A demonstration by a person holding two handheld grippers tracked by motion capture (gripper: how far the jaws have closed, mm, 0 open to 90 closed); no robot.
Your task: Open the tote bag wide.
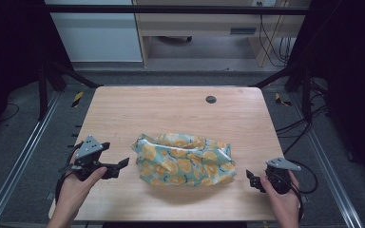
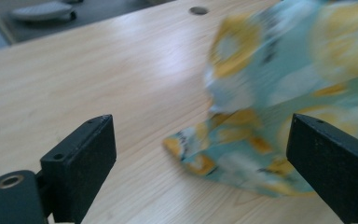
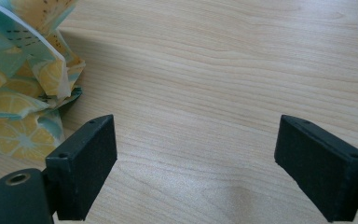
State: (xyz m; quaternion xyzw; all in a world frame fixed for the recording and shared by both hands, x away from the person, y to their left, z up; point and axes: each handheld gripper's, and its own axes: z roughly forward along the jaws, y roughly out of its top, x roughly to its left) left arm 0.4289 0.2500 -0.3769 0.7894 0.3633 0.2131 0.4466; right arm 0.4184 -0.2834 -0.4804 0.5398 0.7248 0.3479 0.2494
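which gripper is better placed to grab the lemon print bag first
Probably left: the left gripper is open with a corner of the bag between its jaws. The right gripper faces bare table.

Teal bag [image 1: 184,160] printed with yellow lemon slices, on light wood-grain tabletop [image 1: 171,109]; black grippers beside it.

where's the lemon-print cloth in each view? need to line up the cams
High view: lemon-print cloth bunched at centre of the table, between both grippers.
Left gripper view: upper right, blurred, a corner lying between the open jaws.
Right gripper view: left edge, outside the jaws.
Shared landmark: dark round grommet, top of the left gripper view.
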